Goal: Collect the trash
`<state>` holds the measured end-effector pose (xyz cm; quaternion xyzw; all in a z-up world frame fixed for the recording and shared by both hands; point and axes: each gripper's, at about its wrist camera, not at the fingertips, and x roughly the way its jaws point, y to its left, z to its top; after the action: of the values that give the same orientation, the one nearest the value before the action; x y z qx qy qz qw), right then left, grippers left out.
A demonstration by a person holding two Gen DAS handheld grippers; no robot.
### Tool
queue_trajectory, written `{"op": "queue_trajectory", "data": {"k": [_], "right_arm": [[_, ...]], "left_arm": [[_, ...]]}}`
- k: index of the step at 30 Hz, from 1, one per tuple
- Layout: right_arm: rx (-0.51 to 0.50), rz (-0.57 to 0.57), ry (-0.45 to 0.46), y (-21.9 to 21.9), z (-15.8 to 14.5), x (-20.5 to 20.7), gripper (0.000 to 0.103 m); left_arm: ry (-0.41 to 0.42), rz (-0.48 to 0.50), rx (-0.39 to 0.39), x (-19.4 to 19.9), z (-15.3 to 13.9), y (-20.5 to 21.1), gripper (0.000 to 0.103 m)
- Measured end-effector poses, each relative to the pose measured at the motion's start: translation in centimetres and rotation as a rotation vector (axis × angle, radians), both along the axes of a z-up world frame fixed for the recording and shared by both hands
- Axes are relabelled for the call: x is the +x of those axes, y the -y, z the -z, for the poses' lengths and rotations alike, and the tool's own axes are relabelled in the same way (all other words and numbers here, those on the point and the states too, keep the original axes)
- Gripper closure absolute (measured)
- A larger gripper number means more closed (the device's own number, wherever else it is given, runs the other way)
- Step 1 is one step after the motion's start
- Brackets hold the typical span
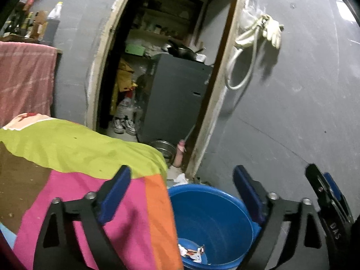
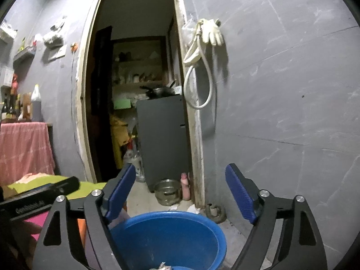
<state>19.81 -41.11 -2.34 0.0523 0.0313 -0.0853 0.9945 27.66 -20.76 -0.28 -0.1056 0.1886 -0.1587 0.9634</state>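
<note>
A blue plastic bucket stands on the floor beside a doorway, and scraps of wrapper trash lie at its bottom. My left gripper hangs open above the bucket's rim with nothing between its blue pads. In the right wrist view the same bucket sits just below my right gripper, which is also open and empty. A bit of crumpled trash shows at the bucket's bottom edge. Part of the right gripper appears at the right of the left wrist view.
A multicoloured cloth covers a surface left of the bucket. Crumpled white paper lies on the floor by the door frame, near a steel pot. A grey cabinet stands in the doorway. Gloves and hose hang on the wall.
</note>
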Motion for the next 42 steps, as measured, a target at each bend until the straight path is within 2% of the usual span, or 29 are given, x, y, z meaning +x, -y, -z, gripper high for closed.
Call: {"op": "queue_trajectory", "data": {"k": [1,4,5,14,23,31,42], "right_arm": [[0.008,0.001,0.006,0.1,-0.1,-0.2,0.013],[0.030,0.004,0.025,0.3,-0.5,-0.8,0.001],[0.035,0.003,0.031,0.3,-0.7,-1.1,0.000],[0.031,-0.005,0.067,-0.8,-2.6,-2.9,0.000],[0.016,-0.005,0.086,-2.0,-4.4,-5.1,0.000],[-0.011,-0.012,0.093,-3.3,-5.7,-7.3,0.000],[-0.056,-0.045,0.082,-6.0,-6.6,-10.9,0.000]], "left_arm": [[0.006,-0.015,-0.006,-0.2,-0.3,-0.2,0.004],[0.019,-0.036,0.000,-0.9,-1.1,-1.1,0.003],[0.021,-0.041,0.005,-1.1,-1.3,-1.3,0.002],[0.068,-0.065,0.042,-3.4,-3.2,-2.9,0.002],[0.102,-0.072,0.038,-5.6,-4.9,-4.5,0.002],[0.114,-0.090,0.033,-7.7,-5.8,-6.1,0.002],[0.125,-0.095,0.071,-11.8,-6.0,-7.7,0.002]]}}
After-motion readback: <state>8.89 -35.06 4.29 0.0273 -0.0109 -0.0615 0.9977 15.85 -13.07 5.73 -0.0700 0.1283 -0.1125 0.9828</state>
